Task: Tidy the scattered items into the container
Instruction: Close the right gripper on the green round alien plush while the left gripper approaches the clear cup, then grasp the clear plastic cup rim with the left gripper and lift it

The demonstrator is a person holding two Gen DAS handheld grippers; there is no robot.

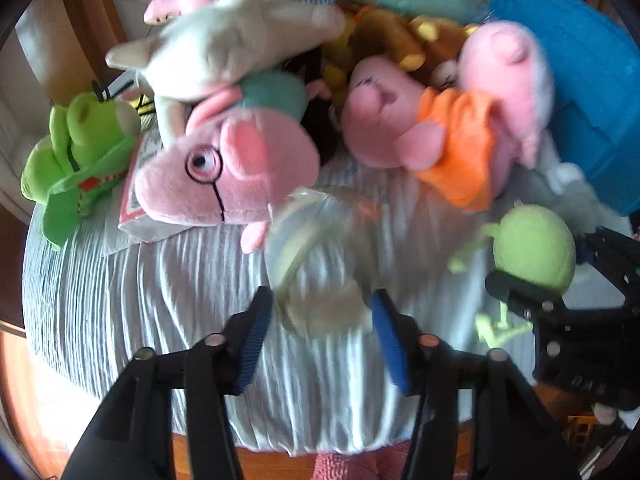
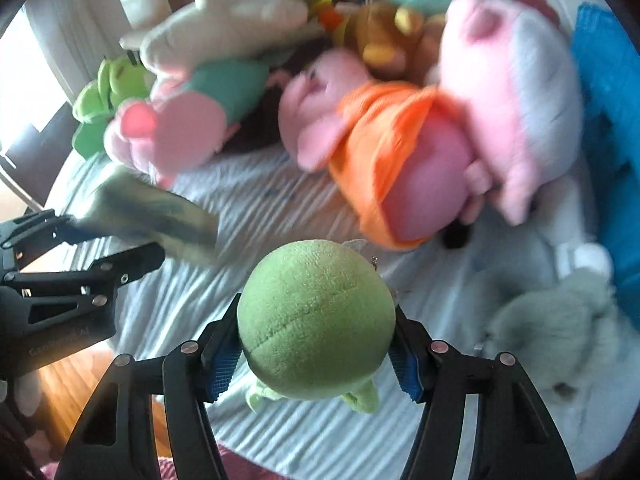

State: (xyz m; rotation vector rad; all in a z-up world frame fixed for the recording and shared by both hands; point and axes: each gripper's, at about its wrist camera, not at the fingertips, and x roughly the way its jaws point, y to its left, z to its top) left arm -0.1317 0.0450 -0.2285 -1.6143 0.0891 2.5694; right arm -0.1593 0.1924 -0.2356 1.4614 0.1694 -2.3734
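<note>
A green ball plush (image 2: 316, 320) is clamped between the blue pads of the right gripper (image 2: 316, 354) above the striped grey sheet (image 2: 260, 208), with its limp legs seen hanging below. A blurred clear packet (image 1: 320, 264) is pinched by the left gripper (image 1: 320, 340), and it is seen from the right wrist as a smeared shape at far left. Behind both, pink pigs (image 1: 224, 168), a white plush (image 1: 232, 40) and a green frog (image 1: 76, 148) are piled beside the blue container (image 1: 576, 92).
</note>
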